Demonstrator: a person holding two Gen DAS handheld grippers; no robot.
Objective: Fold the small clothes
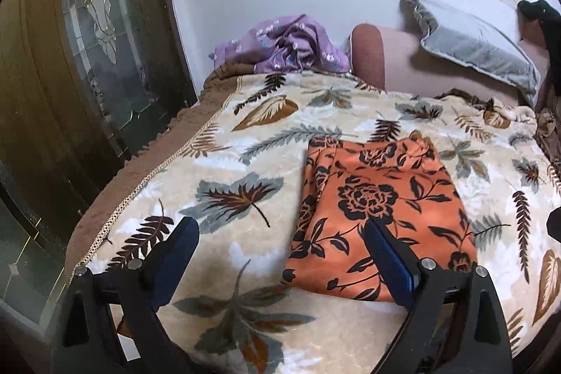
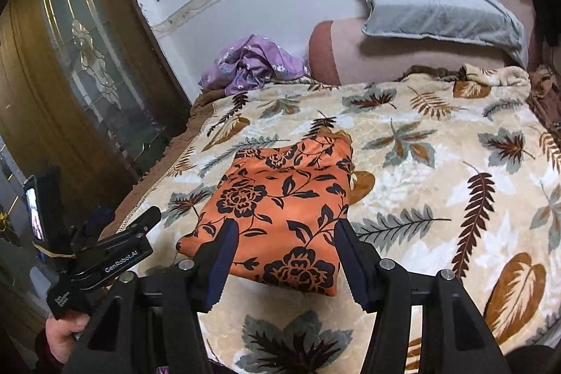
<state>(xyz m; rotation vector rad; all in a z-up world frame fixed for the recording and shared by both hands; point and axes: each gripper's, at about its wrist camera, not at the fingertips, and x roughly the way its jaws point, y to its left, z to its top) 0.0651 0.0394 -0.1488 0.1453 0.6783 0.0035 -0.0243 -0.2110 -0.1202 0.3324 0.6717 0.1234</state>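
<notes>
An orange garment with a black flower print [image 1: 378, 209] lies folded into a flat rectangle on the leaf-patterned blanket [image 1: 245, 135]. It also shows in the right wrist view [image 2: 280, 209]. My left gripper [image 1: 280, 233] is open and empty, held above the blanket at the garment's near left corner. My right gripper [image 2: 285, 233] is open and empty, held just above the garment's near edge. The left gripper also shows in the right wrist view [image 2: 115, 255], held in a hand at the lower left.
A crumpled purple flowered garment [image 1: 284, 46] lies at the far end of the bed by the wall. A grey pillow [image 1: 473, 44] rests on a pink bolster [image 1: 385, 58]. A wooden door with glass panels [image 1: 87, 58] stands left of the bed edge.
</notes>
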